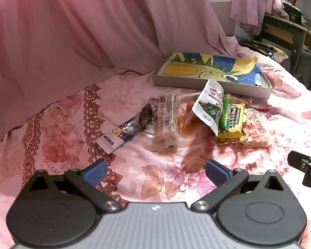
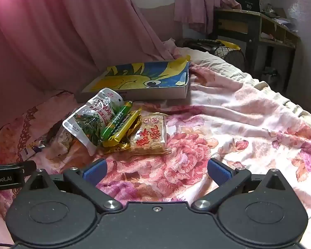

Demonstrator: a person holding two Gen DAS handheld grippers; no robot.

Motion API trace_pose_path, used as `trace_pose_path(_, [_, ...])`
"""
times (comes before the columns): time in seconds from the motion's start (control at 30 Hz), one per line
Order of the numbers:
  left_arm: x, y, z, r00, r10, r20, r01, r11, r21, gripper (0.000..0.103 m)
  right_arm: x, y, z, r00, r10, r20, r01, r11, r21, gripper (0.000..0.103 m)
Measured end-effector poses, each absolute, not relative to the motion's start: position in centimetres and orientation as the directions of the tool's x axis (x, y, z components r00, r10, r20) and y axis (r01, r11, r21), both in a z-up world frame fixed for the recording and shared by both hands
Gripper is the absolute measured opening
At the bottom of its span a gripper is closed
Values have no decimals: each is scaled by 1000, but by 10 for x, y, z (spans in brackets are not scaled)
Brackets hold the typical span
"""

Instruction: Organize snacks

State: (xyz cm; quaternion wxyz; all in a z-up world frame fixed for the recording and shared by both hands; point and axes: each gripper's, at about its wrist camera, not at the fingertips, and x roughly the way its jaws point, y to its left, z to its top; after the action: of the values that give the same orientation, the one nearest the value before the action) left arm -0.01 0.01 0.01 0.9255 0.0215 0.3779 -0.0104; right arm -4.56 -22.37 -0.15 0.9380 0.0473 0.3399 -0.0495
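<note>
A pile of snacks lies on a floral bedsheet. It holds a white pouch with green vegetables (image 1: 209, 105) (image 2: 93, 120), a green sausage stick (image 1: 226, 112) (image 2: 116, 120), a yellow bar (image 1: 232, 124) (image 2: 124, 128), a rice cracker pack (image 2: 151, 132), a clear pastry pack (image 1: 165, 120) and a blue-white sachet (image 1: 118, 137). Behind the pile sits a shallow box (image 1: 209, 85) (image 2: 165, 93) lined with a yellow-and-blue picture. My left gripper (image 1: 155, 172) is open, short of the pile. My right gripper (image 2: 155, 172) is open too, just short of the cracker pack.
Pink curtains (image 1: 72, 31) hang along the left and back. A dark wooden desk (image 2: 248, 27) and a mesh basket (image 2: 230, 54) stand beyond the bed at the right. Rumpled sheet (image 2: 248, 124) spreads to the right of the pile.
</note>
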Motion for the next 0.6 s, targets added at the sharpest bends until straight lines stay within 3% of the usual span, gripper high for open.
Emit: trace_pose_path(0.6, [-1,-1,-1,711,-5,-703,39,999,32,103,-45,-225,-4,758,-58,-649,126,990,58,102])
